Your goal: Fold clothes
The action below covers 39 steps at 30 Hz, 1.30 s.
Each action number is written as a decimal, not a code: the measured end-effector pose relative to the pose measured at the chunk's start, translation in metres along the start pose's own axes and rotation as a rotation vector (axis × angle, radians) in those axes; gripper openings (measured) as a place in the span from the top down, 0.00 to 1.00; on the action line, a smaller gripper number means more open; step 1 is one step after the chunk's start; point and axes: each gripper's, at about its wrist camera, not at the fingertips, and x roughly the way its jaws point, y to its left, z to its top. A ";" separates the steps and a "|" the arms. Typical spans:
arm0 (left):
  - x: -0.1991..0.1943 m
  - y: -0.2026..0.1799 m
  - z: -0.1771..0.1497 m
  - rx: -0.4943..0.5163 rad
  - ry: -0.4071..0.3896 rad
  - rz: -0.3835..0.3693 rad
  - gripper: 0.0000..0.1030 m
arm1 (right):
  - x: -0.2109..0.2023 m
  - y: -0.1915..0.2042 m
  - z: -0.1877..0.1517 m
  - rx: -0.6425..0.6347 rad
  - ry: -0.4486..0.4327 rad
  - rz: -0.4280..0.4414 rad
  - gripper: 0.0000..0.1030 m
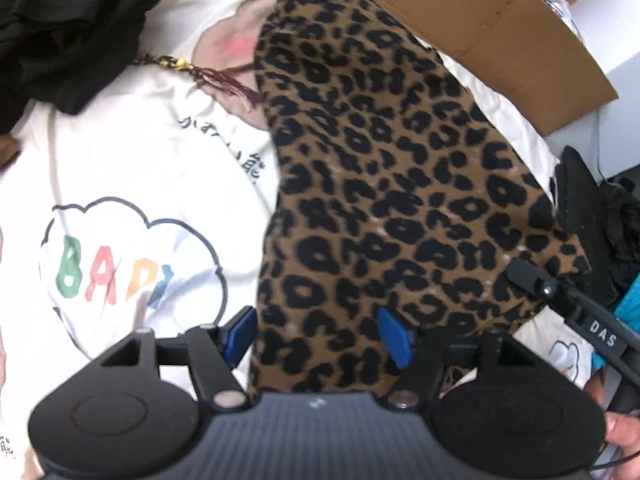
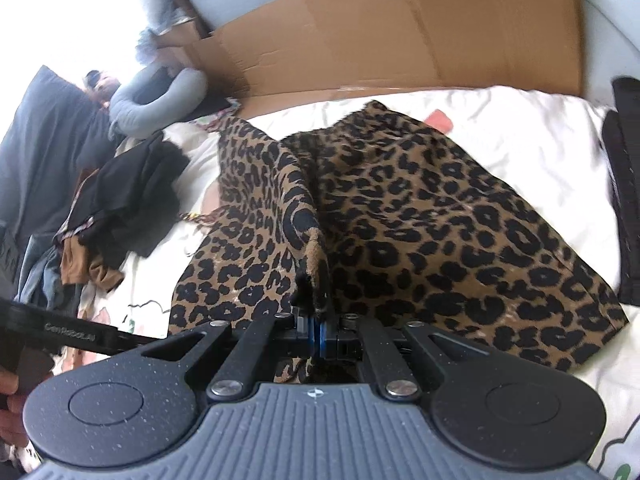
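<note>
A leopard-print garment (image 1: 384,184) lies spread on a white cartoon-print sheet (image 1: 132,184). My left gripper (image 1: 318,336) points steeply down over the garment's near end. It is open, and the fabric runs between its blue pads (image 1: 394,338) without being pinched. In the right wrist view the same garment (image 2: 440,216) stretches away. My right gripper (image 2: 318,336) is shut on a raised fold of its edge (image 2: 314,256), which stands up as a ridge. A black finger of that right gripper (image 1: 528,278) shows at the right of the left wrist view, at the garment's corner.
A flattened cardboard box (image 2: 400,36) lies along the far side. A heap of black and brown clothes (image 2: 128,200) sits left, with a grey neck pillow (image 2: 160,100) behind. Dark fabric (image 2: 624,200) borders the right. A dark red tassel (image 1: 224,80) rests on the sheet.
</note>
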 end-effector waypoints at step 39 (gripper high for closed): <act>-0.037 0.116 -0.052 -0.313 -0.060 -0.024 0.67 | -0.013 -0.139 -0.045 0.538 -0.169 -0.097 0.57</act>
